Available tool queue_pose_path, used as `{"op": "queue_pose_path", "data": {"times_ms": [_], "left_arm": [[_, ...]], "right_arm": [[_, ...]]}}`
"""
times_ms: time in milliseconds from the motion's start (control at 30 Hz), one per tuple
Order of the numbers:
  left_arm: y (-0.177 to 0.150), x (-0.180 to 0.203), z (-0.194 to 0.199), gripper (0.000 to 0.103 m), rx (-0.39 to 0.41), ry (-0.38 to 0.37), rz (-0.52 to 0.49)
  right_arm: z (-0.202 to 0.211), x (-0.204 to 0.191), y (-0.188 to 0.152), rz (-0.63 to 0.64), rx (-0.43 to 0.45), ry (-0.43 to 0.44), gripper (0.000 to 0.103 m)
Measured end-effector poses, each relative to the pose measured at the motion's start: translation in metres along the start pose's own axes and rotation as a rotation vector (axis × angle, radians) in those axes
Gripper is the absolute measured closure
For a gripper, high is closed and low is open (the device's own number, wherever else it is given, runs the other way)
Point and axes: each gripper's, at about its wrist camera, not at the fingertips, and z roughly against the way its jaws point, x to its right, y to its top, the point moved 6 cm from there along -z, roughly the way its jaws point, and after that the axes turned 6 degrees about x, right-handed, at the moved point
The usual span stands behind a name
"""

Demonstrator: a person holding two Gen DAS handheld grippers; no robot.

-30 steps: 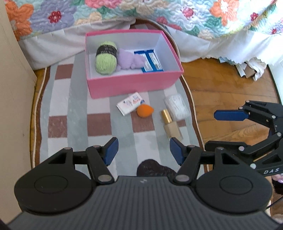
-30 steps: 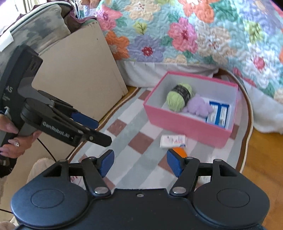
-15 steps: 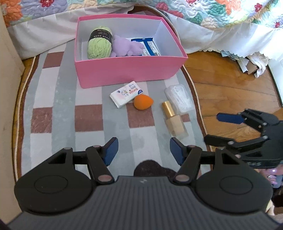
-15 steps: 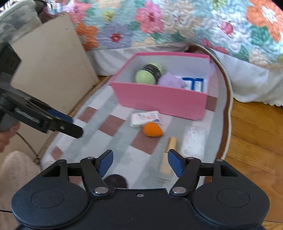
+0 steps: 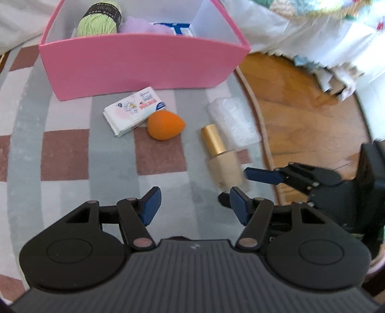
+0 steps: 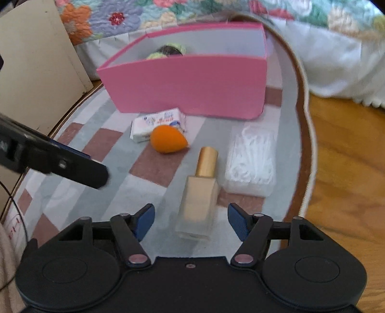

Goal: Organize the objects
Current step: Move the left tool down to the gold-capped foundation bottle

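Observation:
A foundation bottle (image 6: 199,197) with a gold cap lies on the rug, its base between the fingers of my right gripper (image 6: 190,216). Those jaws are closing, with the pads still apart from the glass. In the left wrist view the bottle (image 5: 222,163) lies beside my right gripper (image 5: 243,187). My left gripper (image 5: 193,202) hangs over bare rug, closing slightly with nothing in it. An orange sponge (image 5: 164,125), a tissue pack (image 5: 134,110) and a cotton swab pack (image 5: 232,122) lie before the pink box (image 5: 144,65).
The box holds green yarn (image 5: 101,21), a purple toy (image 5: 139,26) and a blue-white carton (image 5: 176,26). The checked rug (image 5: 72,156) ends at wooden floor (image 5: 300,120) on the right. A cardboard panel (image 6: 31,72) stands left, a quilted bed (image 6: 144,14) behind.
Both grippers have dropped toward the rug, so the objects look larger. My right gripper has come down over the bottle and its jaws have narrowed.

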Motion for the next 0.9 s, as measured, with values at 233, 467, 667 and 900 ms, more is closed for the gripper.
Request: {"op": "queue_pose_path", "data": {"times_ms": [233, 467, 667, 900], "left_arm": [[-0.013, -0.007, -0.011, 0.042, 0.016, -0.018, 0.025], [-0.02, -0.014, -0.013, 0.051, 0.037, -0.087, 0.085], [-0.031, -0.018, -0.029, 0.062, 0.018, -0.129, 0.152], [-0.031, -0.017, -0.033, 0.063, 0.037, -0.131, 0.16]], "right_arm": [[-0.021, -0.001, -0.008, 0.089, -0.014, -0.078, 0.058], [-0.02, -0.022, -0.015, 0.23, -0.011, 0.006, 0.062], [-0.018, -0.034, -0.021, 0.356, -0.028, 0.043, 0.062], [-0.012, -0.011, -0.024, 0.218, -0.027, -0.041, 0.033]]}}
